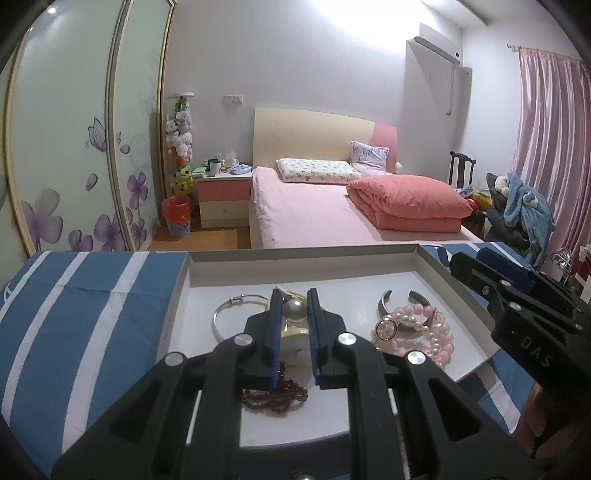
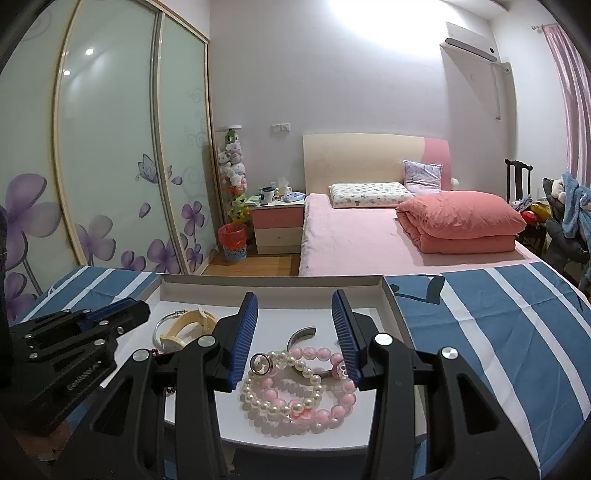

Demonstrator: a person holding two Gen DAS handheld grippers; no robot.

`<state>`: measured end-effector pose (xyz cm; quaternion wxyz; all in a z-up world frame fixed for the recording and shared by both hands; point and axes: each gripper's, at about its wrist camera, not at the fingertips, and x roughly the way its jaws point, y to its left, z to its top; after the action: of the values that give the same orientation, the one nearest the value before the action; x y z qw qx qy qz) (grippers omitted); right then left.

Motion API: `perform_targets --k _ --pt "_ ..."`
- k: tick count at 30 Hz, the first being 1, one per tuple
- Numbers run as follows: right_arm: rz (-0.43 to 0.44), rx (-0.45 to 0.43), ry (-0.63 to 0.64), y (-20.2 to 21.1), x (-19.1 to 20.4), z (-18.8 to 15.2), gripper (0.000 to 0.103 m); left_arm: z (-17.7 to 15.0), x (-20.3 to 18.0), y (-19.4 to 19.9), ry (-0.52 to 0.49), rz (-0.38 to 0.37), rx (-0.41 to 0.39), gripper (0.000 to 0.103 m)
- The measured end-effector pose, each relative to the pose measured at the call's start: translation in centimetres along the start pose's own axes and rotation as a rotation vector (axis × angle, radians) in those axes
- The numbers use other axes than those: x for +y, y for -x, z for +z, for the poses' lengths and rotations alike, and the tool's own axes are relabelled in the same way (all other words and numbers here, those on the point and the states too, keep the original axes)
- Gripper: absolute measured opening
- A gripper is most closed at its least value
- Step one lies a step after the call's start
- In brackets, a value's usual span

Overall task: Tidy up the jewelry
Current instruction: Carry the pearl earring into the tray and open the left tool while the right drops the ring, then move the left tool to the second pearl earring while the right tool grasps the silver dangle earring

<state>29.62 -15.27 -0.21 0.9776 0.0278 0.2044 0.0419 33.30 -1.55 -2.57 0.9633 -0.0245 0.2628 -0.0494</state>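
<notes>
Right wrist view: white tray (image 2: pixel 388 295) of pearl and pink bracelets (image 2: pixel 295 391) between parted jaws.

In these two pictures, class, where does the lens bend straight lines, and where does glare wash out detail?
Left wrist view: the wardrobe doors bow strongly at the frame edge; a ceiling glare bleaches the wall. Right wrist view: the same doors curve, and glare burns out the wall above the bed.

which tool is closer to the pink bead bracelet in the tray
Right. The right tool hangs directly over the pink bead bracelet, which lies between its open fingers, untouched. The left tool sits farther left in the tray, over the cream watch.
</notes>
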Motion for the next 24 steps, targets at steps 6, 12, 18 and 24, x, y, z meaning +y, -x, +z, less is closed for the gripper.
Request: perform_targets --k 6,12,18,24 --pt "0.0 0.005 0.002 -0.1 -0.2 -0.1 0.043 -0.1 0.5 -0.7 0.022 0.002 0.019 0.023" --pt "0.002 0.005 0.008 -0.1 -0.1 -0.3 0.043 0.0 0.9 -0.5 0.036 0.009 0.014 0.023" --pt "0.001 0.01 0.01 -0.1 -0.1 -0.4 0.043 0.0 1.1 0.0 0.039 0.011 0.015 0.023" --pt "0.02 0.059 0.02 1.1 -0.1 -1.3 0.043 -0.7 1.6 2.2 0.028 0.008 0.024 0.023"
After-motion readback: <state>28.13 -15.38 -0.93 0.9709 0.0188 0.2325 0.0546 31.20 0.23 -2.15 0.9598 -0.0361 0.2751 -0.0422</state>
